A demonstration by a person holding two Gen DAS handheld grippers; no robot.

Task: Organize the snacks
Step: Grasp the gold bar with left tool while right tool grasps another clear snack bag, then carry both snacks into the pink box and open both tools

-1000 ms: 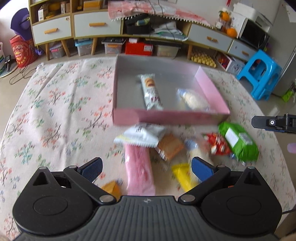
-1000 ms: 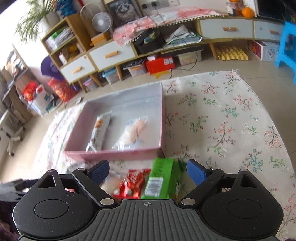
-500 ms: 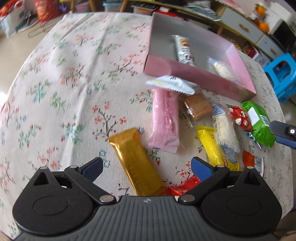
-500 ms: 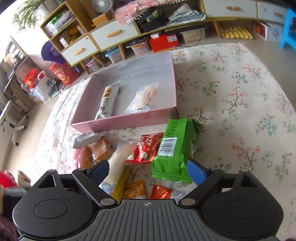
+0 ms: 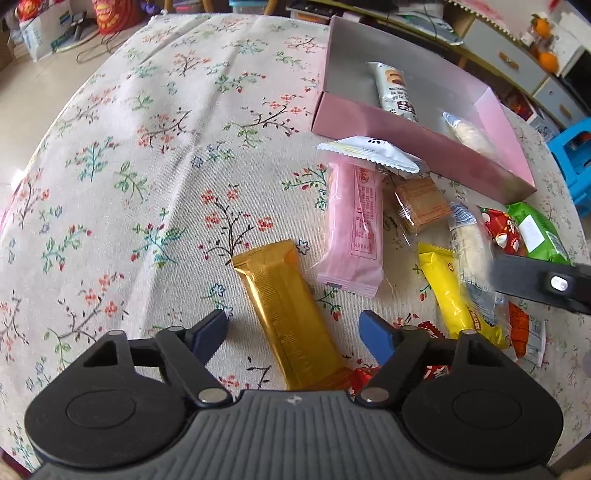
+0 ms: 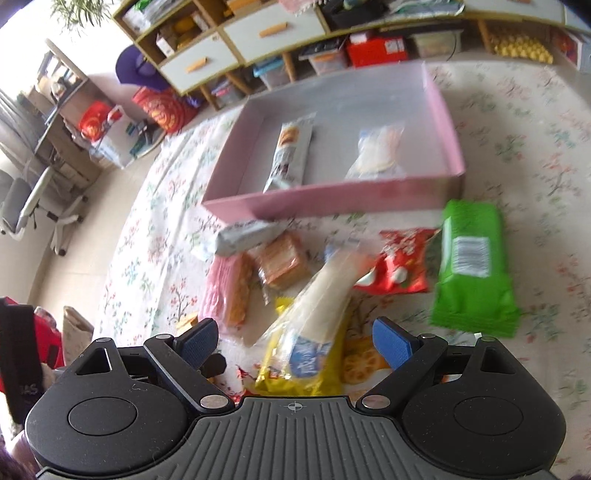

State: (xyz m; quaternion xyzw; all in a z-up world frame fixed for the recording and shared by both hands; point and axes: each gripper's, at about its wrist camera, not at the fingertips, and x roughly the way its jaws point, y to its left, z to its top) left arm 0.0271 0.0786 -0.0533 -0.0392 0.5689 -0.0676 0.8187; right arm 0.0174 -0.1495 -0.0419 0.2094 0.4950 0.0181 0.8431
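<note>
A pink box (image 5: 413, 138) (image 6: 325, 201) holds a white biscuit pack (image 5: 395, 92) and a clear cracker pack (image 5: 469, 133). Loose snacks lie in front of it. My left gripper (image 5: 293, 328) is open, its fingers either side of a gold bar (image 5: 288, 314). A pink wafer pack (image 5: 352, 229) lies just beyond. My right gripper (image 6: 295, 338) is open over a clear cracker pack (image 6: 321, 306) lying on a yellow pack (image 6: 295, 373). A green pack (image 6: 472, 266) and a red pack (image 6: 399, 262) lie to its right.
The round table has a floral cloth (image 5: 147, 147). A white wrapper (image 5: 369, 153) and brown biscuits (image 5: 421, 205) lie by the box. My right gripper's finger (image 5: 539, 282) shows at the left view's right edge. Drawers and shelves (image 6: 258, 33) stand behind.
Both grippers have pulled back from the box and lowered toward the loose snacks. The left now straddles the gold bar; the right now sits over the clear cracker pack.
</note>
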